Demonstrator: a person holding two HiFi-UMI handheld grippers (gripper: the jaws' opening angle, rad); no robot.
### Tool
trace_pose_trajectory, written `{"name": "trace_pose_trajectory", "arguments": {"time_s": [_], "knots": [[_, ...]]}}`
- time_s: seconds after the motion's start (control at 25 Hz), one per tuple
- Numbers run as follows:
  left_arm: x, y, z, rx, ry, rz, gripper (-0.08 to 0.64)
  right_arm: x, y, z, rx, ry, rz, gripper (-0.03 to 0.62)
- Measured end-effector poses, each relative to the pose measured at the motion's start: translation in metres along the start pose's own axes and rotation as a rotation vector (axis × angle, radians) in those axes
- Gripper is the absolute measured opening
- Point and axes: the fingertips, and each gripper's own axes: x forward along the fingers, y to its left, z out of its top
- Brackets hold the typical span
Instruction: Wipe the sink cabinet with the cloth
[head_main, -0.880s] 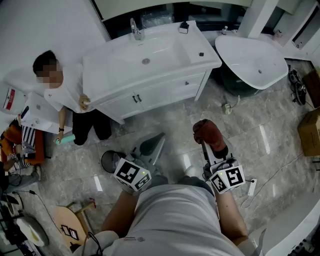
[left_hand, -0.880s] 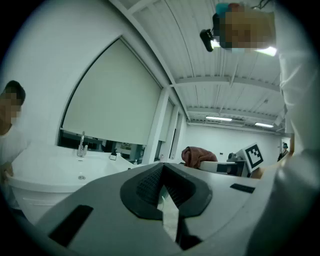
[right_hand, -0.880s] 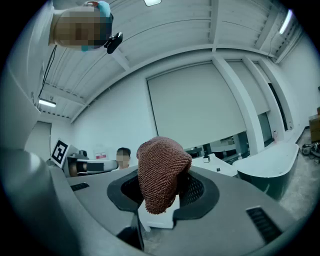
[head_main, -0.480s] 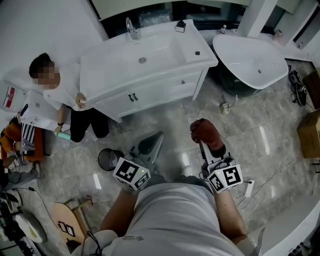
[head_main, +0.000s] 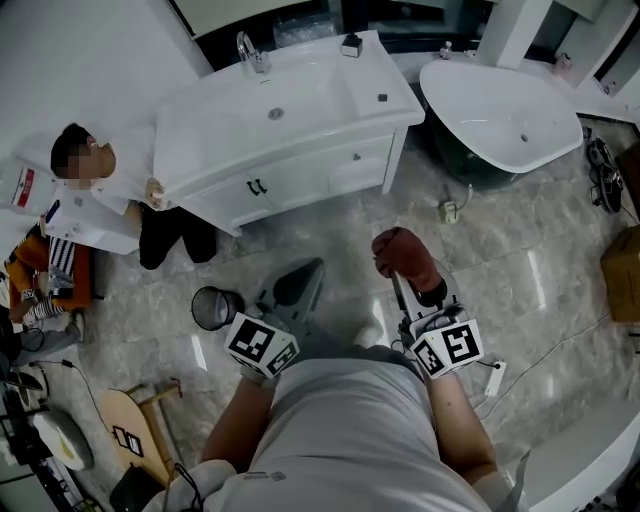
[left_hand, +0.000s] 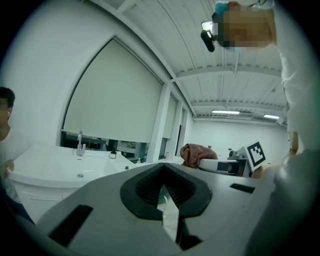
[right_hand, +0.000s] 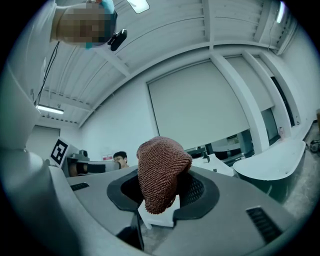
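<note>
Head view, looking steeply down. The right gripper (head_main: 413, 288) points forward over the marble floor (head_main: 480, 250), its fingers clamped on a bunched red-brown cloth (head_main: 403, 255) that bulges up past the fingertips. The left gripper (head_main: 303, 282) lies level with it on the left and carries nothing. Each gripper bears a cube with square markers at its near end.

The white cabinet (head_main: 330, 172) stands at the far side of the floor, well apart from the cloth, with bare floor between them. Its counter holds a basin (head_main: 275, 112), with a tap (head_main: 250, 48) at the back edge. A person in white (head_main: 105, 190) crouches at the cabinet's left corner, one hand on the counter's edge. A white tub (head_main: 500, 110) stands just right of the cabinet, and a small black bin (head_main: 212, 307) sits on the floor beside the left gripper.

Left gripper view: the left gripper (left_hand: 162, 187) has its fingers drawn together at the tips with nothing between them; the cabinet (left_hand: 45, 172) lies ahead to the left, the cloth (left_hand: 196, 152) to the right.

Right gripper view: the right gripper (right_hand: 165, 195) has the cloth (right_hand: 161, 172) pinched between its dark pads
</note>
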Motion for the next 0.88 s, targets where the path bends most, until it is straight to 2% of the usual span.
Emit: {"name": "trace_pose_trajectory", "arguments": {"time_s": [0.2,0.44,0.64,0.88], "knots": [[0.01,-0.002,-0.006,-0.006,0.012,0.023,0.012,-0.001,-0.018,-0.009,0.051,0.019,0.002,0.152],[0.03,0.017,-0.011,-0.026,0.013,0.03,0.012,0.017,-0.032,-0.016,0.056,0.046,0.006,0.152],[0.046,0.046,-0.012,-0.048,0.012,0.033,0.012,0.048,-0.038,-0.023,0.059,0.079,0.011,0.152],[0.064,0.103,-0.013,-0.075,0.035,0.041,0.012,0.106,-0.045,-0.033,0.075,0.119,0.005,0.152]]}}
